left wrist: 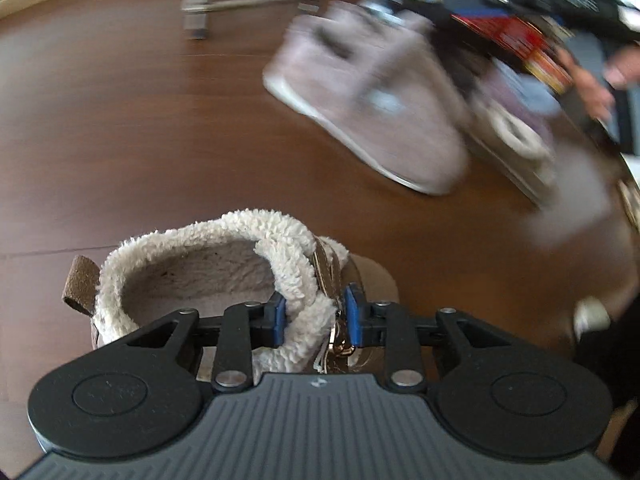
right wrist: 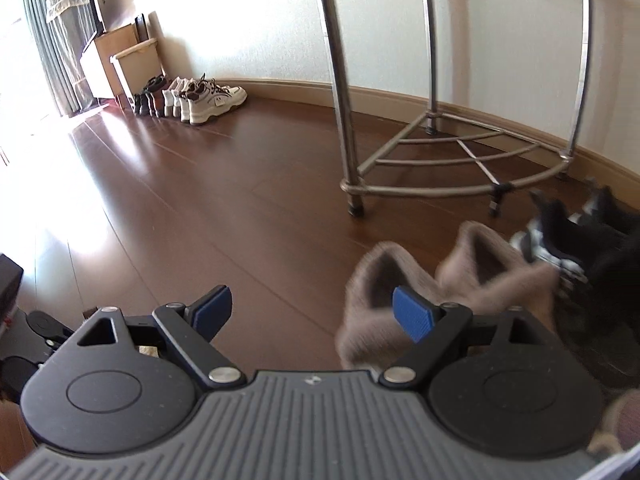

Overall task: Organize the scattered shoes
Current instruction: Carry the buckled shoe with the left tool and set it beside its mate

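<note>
Sunlit brown wood floor (right wrist: 200, 184), white wall (right wrist: 260, 20)

Left wrist view: I look from the left gripper (left wrist: 314, 318) steeply down at the brown floor (left wrist: 120, 140), very near; a fleece-lined shoe (left wrist: 208, 276) fills the lower middle.
Right wrist view: I look from the right gripper (right wrist: 313, 316) forward and less steeply, across the floor (right wrist: 220, 200) to the white wall (right wrist: 260, 20); a far row of shoes (right wrist: 192, 98) is small.
Shared part: both views show the metal rack (right wrist: 440, 160) (left wrist: 208, 0) and the same floor; the pinkish shoes (left wrist: 372, 96) (right wrist: 440, 280) are blurred in both.
</note>
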Tool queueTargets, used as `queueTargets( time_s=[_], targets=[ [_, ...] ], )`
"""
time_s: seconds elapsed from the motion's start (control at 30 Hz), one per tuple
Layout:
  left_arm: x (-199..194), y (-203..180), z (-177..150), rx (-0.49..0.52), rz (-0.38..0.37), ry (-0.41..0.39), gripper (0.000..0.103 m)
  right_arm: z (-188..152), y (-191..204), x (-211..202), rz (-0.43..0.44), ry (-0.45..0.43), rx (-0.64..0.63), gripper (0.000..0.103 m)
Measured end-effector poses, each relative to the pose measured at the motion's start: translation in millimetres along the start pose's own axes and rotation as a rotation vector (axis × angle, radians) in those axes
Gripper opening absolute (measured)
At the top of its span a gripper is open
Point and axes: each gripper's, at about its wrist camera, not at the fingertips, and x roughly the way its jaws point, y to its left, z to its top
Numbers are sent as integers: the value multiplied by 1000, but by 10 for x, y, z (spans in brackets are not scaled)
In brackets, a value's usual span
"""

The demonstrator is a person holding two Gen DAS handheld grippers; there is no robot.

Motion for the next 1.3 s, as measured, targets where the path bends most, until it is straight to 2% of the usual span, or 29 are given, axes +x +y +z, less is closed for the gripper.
queueTargets(
  time_s=[0.03,0.1,0.2,0.4,0.5,0.6,0.73,0.83,0.93,1.03,1.1,1.17,1.2,1.3],
  targets=[
    [65,-231,5,50,-57,25,28,-59,-70,-100,-15,1,4,87],
    [204,-535,40,126,-107,54,27,-191,-231,-310,-48,4,23,87],
    [522,-936,132,188,-202,91,27,-532,-561,-717,-115,14,104,87],
    [1156,-1732,482,301,-329,110,29,-1342,-1121,-1384,-205,49,291,87],
    [1379,-1988,644,324,-315,130,38,-1672,-1273,-1575,-195,74,328,87],
    [1351,-1994,703,292,-317,150,35,-1989,-1343,-1685,-159,111,335,87],
    [1083,-1862,646,249,-296,160,35,-2310,-1217,-1575,-70,171,257,89],
    [938,-1784,527,271,-220,194,35,-2415,-1123,-1405,-3,184,198,89],
    [1042,-1721,483,275,-151,236,35,-2447,-1043,-1245,17,184,116,93],
    [1210,-1677,454,291,-103,275,35,-2475,-859,-1041,89,246,17,93],
    [1308,-1724,460,325,-95,281,35,-2549,-667,-920,46,270,-102,96],
    [1444,-1834,508,367,-108,289,36,-2652,-476,-793,-55,305,-244,88],
    [1512,-1880,530,386,-106,301,36,-2672,-471,-788,-62,303,-246,87],
    [1645,-1998,587,441,-115,295,36,-2665,-607,-828,-77,304,-145,85]
  ],
)
